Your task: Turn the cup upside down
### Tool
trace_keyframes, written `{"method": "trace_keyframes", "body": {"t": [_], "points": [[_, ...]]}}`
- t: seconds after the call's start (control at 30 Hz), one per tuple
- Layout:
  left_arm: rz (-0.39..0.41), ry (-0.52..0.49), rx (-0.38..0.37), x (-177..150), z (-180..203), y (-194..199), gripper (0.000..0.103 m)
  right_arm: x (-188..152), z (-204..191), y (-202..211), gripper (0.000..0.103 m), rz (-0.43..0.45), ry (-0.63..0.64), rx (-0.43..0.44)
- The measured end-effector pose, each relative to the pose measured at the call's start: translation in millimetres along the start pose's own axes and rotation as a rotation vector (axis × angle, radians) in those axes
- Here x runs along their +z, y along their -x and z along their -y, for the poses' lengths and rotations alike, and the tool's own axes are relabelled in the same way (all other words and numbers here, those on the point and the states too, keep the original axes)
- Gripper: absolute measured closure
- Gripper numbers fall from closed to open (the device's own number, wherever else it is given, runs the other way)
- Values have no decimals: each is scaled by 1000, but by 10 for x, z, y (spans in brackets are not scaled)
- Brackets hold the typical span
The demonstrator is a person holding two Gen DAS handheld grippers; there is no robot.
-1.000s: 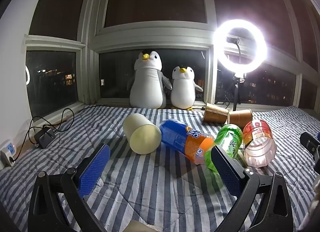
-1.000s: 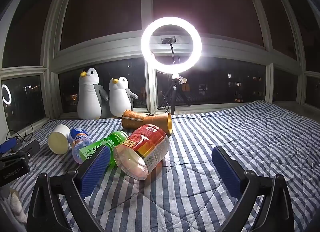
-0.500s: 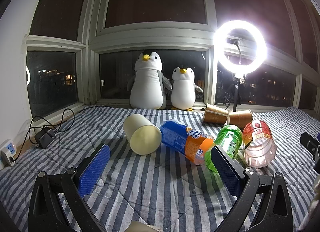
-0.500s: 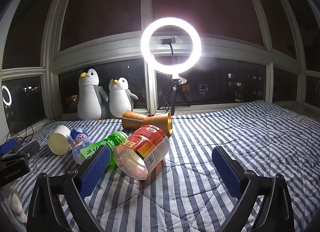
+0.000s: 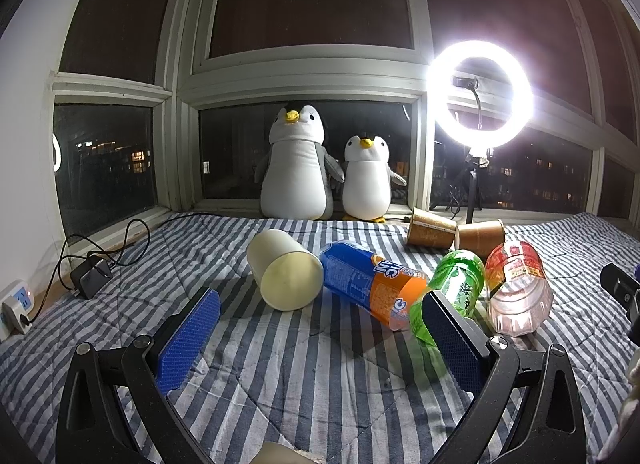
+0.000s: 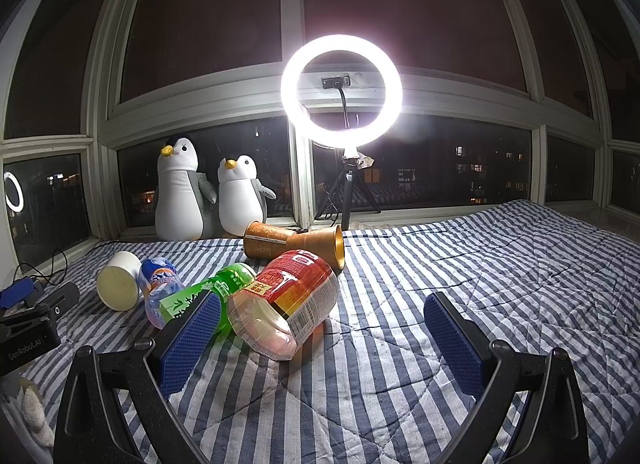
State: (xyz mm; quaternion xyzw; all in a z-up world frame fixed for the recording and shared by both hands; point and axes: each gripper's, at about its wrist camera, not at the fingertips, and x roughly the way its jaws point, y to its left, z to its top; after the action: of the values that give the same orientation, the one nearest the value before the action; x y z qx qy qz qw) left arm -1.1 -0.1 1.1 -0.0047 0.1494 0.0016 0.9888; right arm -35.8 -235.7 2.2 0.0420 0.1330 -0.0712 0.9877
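A cream cup [image 5: 285,268] lies on its side on the striped bedspread [image 5: 280,376], its flat end towards me; it also shows at far left in the right wrist view [image 6: 119,286]. Two brown paper cups [image 5: 432,227] lie on their sides near the window, also in the right wrist view [image 6: 294,242]. My left gripper [image 5: 318,338] is open and empty, a short way in front of the cream cup. My right gripper [image 6: 318,338] is open and empty, just in front of the red-labelled container [image 6: 288,304].
A blue-orange cut bottle [image 5: 370,284], a green one [image 5: 452,290] and the red-labelled one [image 5: 516,288] lie in a row. Two plush penguins [image 5: 296,167] and a ring light [image 5: 480,99] stand at the window. A charger and socket [image 5: 18,304] sit left.
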Motion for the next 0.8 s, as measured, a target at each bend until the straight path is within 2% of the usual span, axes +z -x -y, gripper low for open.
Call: {"method": "trace_keyframes", "body": {"t": [0.8], "points": [[0, -1, 0, -2, 1, 0, 1, -34, -14, -43, 2, -8, -6, 4]]}}
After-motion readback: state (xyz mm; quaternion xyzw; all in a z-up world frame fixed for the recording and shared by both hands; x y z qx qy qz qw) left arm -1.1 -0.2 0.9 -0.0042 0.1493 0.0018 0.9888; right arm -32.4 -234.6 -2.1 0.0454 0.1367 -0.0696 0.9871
